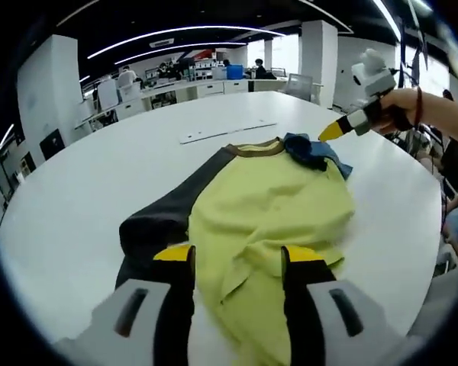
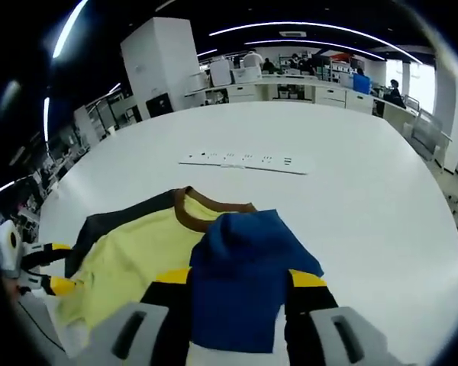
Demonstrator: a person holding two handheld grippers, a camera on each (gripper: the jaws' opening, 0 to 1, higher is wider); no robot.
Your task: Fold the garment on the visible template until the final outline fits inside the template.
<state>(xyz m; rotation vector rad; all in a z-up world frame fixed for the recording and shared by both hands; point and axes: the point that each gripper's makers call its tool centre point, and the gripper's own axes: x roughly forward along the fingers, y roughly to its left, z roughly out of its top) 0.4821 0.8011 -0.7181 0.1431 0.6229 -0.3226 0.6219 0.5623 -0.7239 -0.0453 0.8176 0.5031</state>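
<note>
Left tool (image 1: 237, 259) spread over the yellow shirt (image 1: 271, 206); right tool (image 2: 240, 282) spread around its blue sleeve (image 2: 240, 282) on the white worktop (image 2: 351, 198).

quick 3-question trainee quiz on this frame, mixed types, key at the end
1. True or false: the yellow T-shirt with a brown collar lies on the round white table.
2. Which sleeve sits between the right gripper's jaws: A dark grey, B blue, C red?
3. Fill in: the flat white strip lies ___ the collar, apart from the shirt.

Key: 1 true; 2 B, the blue sleeve; 3 beyond.
</note>
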